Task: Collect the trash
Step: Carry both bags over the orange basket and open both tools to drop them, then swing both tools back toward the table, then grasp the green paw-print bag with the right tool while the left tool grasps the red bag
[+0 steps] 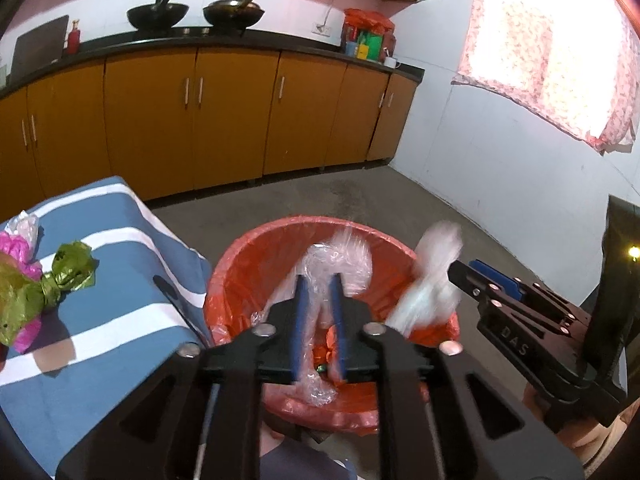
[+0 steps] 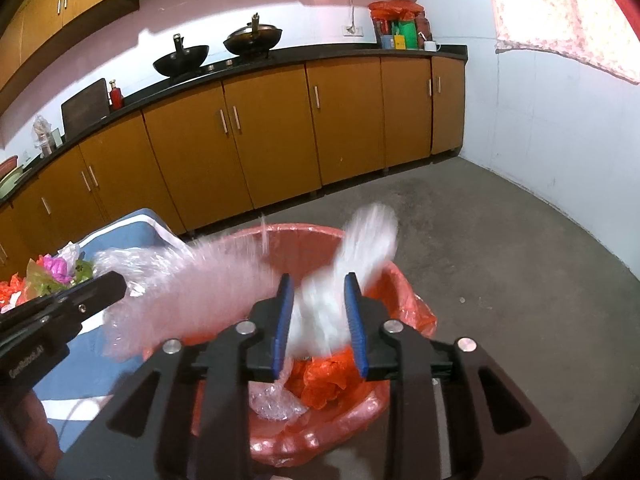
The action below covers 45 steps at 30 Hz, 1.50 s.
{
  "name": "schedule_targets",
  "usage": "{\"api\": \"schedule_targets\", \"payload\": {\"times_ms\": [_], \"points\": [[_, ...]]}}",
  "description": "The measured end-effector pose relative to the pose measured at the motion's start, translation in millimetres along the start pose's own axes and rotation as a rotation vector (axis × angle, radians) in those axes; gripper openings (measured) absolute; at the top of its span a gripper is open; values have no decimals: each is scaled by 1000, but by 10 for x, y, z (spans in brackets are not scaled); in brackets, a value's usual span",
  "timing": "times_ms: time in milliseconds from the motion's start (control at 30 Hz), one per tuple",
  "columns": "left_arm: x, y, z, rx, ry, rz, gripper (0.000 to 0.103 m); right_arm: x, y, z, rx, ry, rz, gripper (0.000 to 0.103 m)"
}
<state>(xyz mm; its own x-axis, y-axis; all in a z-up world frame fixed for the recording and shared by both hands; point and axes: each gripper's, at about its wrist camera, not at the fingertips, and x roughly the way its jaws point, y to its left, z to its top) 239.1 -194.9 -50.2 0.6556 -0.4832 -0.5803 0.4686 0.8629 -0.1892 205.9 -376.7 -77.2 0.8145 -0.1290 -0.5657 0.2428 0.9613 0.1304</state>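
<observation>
A bin lined with an orange bag (image 1: 256, 256) (image 2: 404, 296) stands on the floor beside a blue striped table (image 1: 100, 280). My left gripper (image 1: 320, 284) is over the bin, its jaws a little apart around a clear crumpled plastic wrap (image 1: 340, 260), which looks blurred in the right wrist view (image 2: 200, 280). My right gripper (image 2: 320, 284) is over the bin's right side with a white plastic piece (image 2: 360, 248) blurred between its open jaws; I see the same piece in the left wrist view (image 1: 432, 280). Orange and clear trash (image 2: 320, 384) lies in the bin.
Green and pink wrappers (image 1: 36, 276) lie on the table at left. Orange kitchen cabinets (image 1: 232, 120) with woks on the counter run along the far wall. A white wall (image 1: 500, 160) and grey concrete floor (image 2: 500, 248) are at right.
</observation>
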Motion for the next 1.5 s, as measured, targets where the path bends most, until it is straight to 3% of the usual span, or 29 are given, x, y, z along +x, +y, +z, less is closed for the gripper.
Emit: {"api": "schedule_targets", "payload": {"times_ms": [33,333,533,800,1033,1233,1400,1500], "points": [[-10,17,-7,-6,-2,5,33,-1,-14,-14,3,2,-1,31],[-329,316,-31,-59,-48,61,36,-80,18,-13,9,4,-3,33],[-770,634,-187,-58,-98,164,41,-126,354,45,-28,2,58,40],[-1423,1323,-479,-78,-160,400,51,-128,1245,6,-123,35,232,43],[-1897,2130,-798,-214,-168,622,56,-90,2152,-125,-181,75,395,44],[-2165,2515,-989,-303,-177,703,59,-91,2914,-186,-235,68,514,63],[-2244,2652,-1030,-329,-194,712,60,22,3368,-232,-273,70,509,69],[-2216,2704,-1022,-330,-194,700,61,150,3506,-310,-323,77,456,69]]}}
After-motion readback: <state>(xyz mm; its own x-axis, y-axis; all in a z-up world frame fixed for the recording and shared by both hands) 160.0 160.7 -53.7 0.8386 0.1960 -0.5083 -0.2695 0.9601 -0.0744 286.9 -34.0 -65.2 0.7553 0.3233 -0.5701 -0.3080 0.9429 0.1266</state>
